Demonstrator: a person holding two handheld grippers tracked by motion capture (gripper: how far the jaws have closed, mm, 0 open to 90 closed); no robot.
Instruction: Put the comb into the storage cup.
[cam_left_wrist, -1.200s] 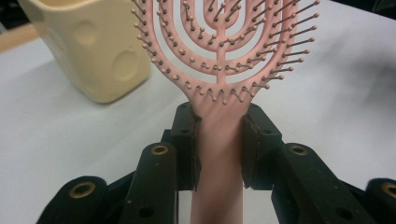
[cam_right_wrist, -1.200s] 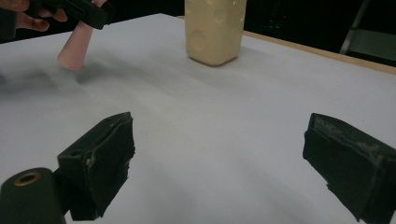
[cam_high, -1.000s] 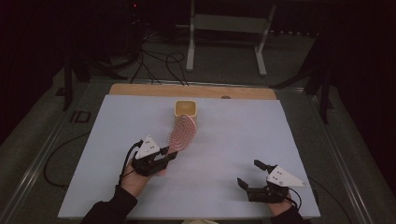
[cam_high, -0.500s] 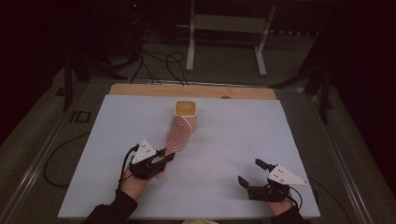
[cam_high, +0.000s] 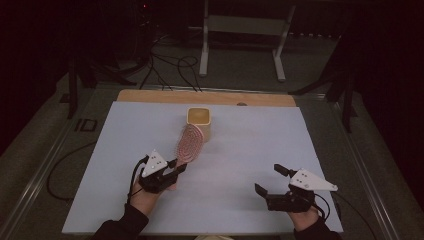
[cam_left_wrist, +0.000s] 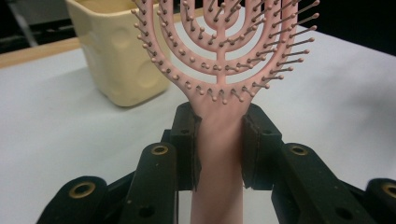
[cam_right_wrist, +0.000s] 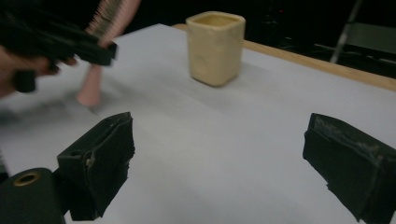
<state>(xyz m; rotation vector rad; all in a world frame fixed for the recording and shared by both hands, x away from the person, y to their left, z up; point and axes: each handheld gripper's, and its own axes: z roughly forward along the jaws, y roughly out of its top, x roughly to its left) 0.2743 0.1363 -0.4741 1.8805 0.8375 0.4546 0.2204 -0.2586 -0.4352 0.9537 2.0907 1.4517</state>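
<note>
A pink hairbrush (cam_high: 190, 142) with an open, looped head is held by its handle (cam_left_wrist: 218, 140). My left gripper (cam_high: 176, 167) is shut on that handle, a pad pressing on each side. The bristled head (cam_left_wrist: 224, 42) points toward a cream square cup (cam_high: 200, 120) just beyond it. In the right gripper view the brush handle (cam_right_wrist: 91, 88) hangs down from the left gripper (cam_right_wrist: 56, 42), its end close to the table. My right gripper (cam_high: 268, 179) hovers near the table's front right, open, with nothing between its jaws (cam_right_wrist: 224, 163). The cup (cam_right_wrist: 215, 46) stands upright.
A pale blue-white sheet (cam_high: 250, 145) covers the table, with a wooden strip (cam_high: 150, 96) along its far edge. Cables (cam_high: 170, 65) and a metal stand (cam_high: 240, 30) lie on the dark floor behind the table.
My right gripper has lifted slightly off the table, still open. The left gripper and brush have barely shifted, and the brush head has drifted a little to the left.
</note>
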